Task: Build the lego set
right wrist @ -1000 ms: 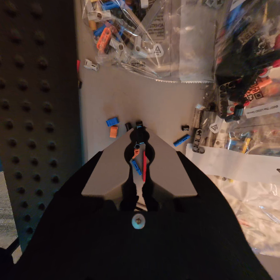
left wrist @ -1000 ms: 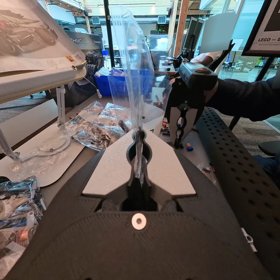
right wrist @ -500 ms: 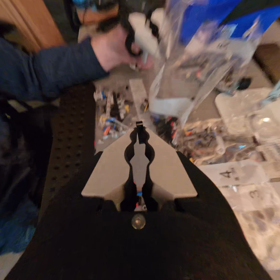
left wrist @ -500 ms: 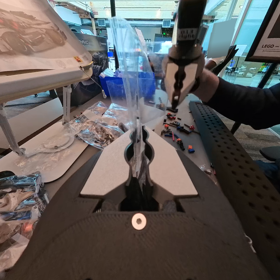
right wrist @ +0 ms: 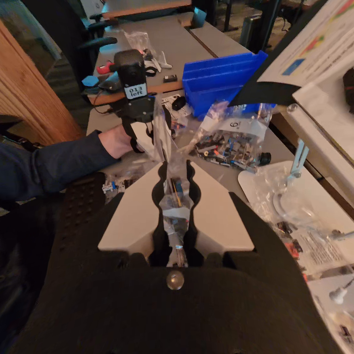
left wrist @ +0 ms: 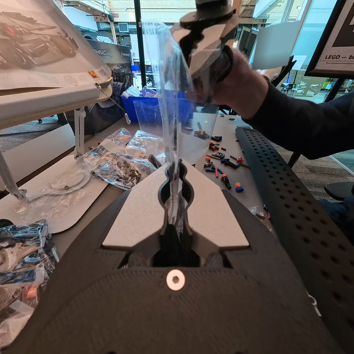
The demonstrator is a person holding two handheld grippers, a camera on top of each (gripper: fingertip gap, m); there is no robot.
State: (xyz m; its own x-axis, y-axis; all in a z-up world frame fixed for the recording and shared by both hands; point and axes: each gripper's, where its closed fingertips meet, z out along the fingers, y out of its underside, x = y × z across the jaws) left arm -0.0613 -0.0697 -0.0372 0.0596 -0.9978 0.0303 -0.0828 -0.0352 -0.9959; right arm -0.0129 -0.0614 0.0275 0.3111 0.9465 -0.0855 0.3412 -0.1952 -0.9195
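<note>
The left claw [left wrist: 175, 173] is clenching an empty clear bag [left wrist: 172, 107]; the right claw [right wrist: 177, 166] is gaping around its top. Loose pieces [left wrist: 223, 164] are lying on the bench [left wrist: 228, 124] beyond; building seems barely begun.

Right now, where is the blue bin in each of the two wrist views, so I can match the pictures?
Left wrist view: the blue bin stands upper centre, far across the table, partly behind the clear plastic bag.
Right wrist view: the blue bin is upper right of centre, behind a bag of parts.
Shared landmark: the white stand base.
</note>
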